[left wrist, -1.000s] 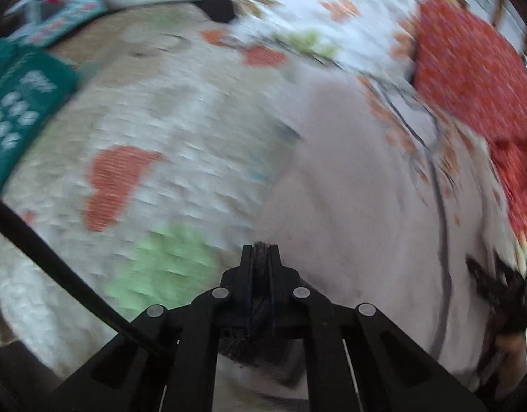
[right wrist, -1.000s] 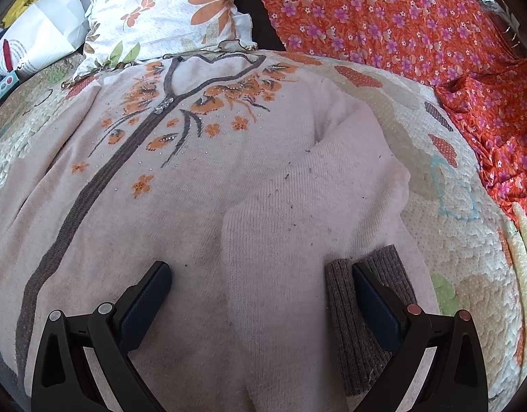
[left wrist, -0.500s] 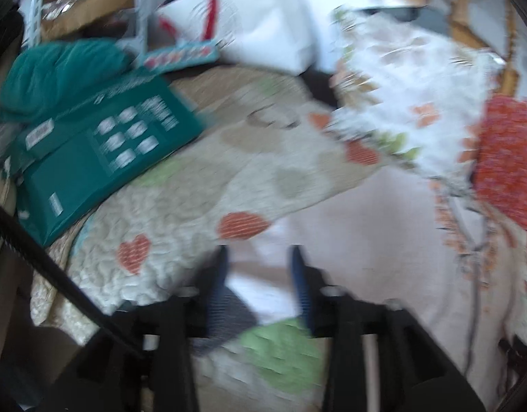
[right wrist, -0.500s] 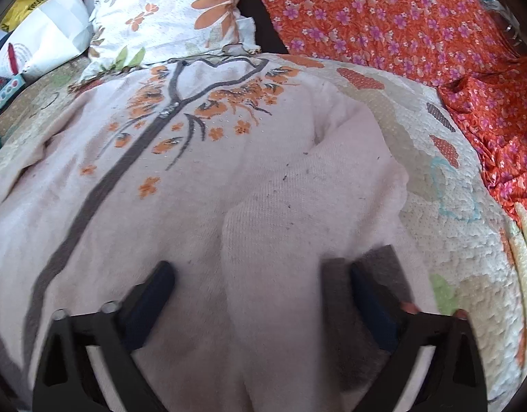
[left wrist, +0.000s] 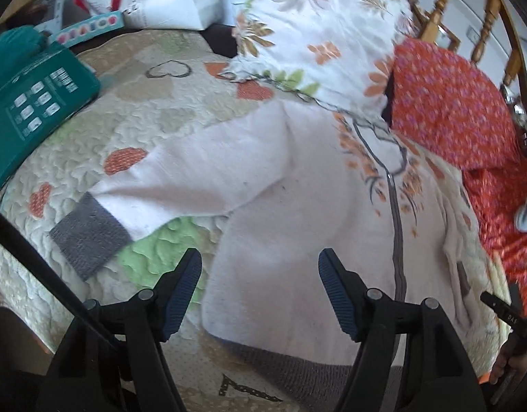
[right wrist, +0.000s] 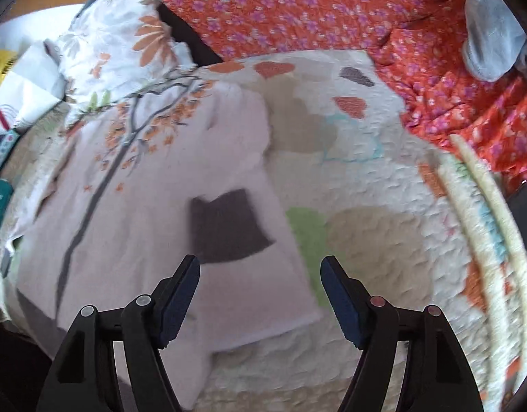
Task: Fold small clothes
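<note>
A pale pink sweater [left wrist: 297,185] lies flat on the quilted bedspread [left wrist: 150,130], its collar tucked out of sight under the floral pillow [left wrist: 308,37]. The left tool [left wrist: 260,271] hangs wide and empty over the sweater's lower body; one sleeve stretches sideways, its grey cuff [left wrist: 88,235] on the bedspread. The right tool [right wrist: 260,271], also wide and empty, hovers above the other grey cuff [right wrist: 229,226], folded onto the sweater. The right view is blurred; the hem is cut off.
</note>
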The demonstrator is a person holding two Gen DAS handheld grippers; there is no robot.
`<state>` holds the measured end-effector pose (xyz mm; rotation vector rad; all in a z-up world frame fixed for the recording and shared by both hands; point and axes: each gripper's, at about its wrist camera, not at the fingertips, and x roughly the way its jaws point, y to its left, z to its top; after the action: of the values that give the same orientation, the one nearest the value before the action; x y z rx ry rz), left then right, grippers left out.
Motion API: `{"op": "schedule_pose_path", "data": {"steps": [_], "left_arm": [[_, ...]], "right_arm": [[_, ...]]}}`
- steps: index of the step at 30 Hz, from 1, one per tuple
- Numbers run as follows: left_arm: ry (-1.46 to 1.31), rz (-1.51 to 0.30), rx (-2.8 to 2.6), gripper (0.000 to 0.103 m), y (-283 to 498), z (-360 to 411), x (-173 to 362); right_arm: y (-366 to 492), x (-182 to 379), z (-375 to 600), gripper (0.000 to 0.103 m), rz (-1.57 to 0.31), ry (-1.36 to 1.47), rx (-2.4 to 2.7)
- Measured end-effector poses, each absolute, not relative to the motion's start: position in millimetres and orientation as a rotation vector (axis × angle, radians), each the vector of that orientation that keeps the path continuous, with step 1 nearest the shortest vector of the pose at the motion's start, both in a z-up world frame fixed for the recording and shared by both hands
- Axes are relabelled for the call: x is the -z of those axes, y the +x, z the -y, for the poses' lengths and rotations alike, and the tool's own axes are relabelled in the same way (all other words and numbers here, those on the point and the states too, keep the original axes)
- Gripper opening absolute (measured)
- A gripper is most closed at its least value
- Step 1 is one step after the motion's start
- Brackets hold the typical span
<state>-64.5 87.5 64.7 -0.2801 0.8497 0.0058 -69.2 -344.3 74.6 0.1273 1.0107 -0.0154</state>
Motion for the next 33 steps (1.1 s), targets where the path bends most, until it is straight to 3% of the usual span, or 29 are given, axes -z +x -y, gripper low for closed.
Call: {"op": "schedule_pose_path", "data": {"steps": [4,5,7,8,15,23,27,33], "left_arm": [[-0.21,-0.845,0.007,0.07,-62.3,-73.4,-57.2],[-0.204,-0.849,0.012,0.07,-61.4,-72.4,-56.6],[-0.202,-0.857,0.028,0.07,-58.4,-69.0,-54.4],[-0.195,-0.853,0.025,0.07,-57.5,-67.8,-54.4],[-0.166,-0.845,-0.011,0.07,-53.6,-68.2,-52.8],[-0.225,-0.838,-0.022,0.07,-48.2,-74.5,-56.8],[-0.226,-0.816,-0.032,0.07,-49.6,-78.0,-63.5],[-0.28,-0.781,-0.049,0.07,-52.1,-98.7,-76.5]], "right_arm": [[-59.2,-60.7,310.1,0.077,-0.968,-0.015,0.038],[-55.1,-55.4,303.5,0.074,-0.955,-0.044,0.047],[-42.5,-38.6,294.2,0.02,-0.96,-0.11,0.053],[-37.9,-36.2,294.6,0.006,-0.979,-0.123,0.069],[-68.3,-112.9,426.0,0.006,-0.765,0.125,0.412],[-103.4,-157.7,573.6,0.006,-0.586,0.419,0.812],[-81.3,-177.8,570.5,0.006,-0.539,0.482,0.779],[11.0,-206.3,457.7,0.006,-0.567,0.396,0.395]]}}
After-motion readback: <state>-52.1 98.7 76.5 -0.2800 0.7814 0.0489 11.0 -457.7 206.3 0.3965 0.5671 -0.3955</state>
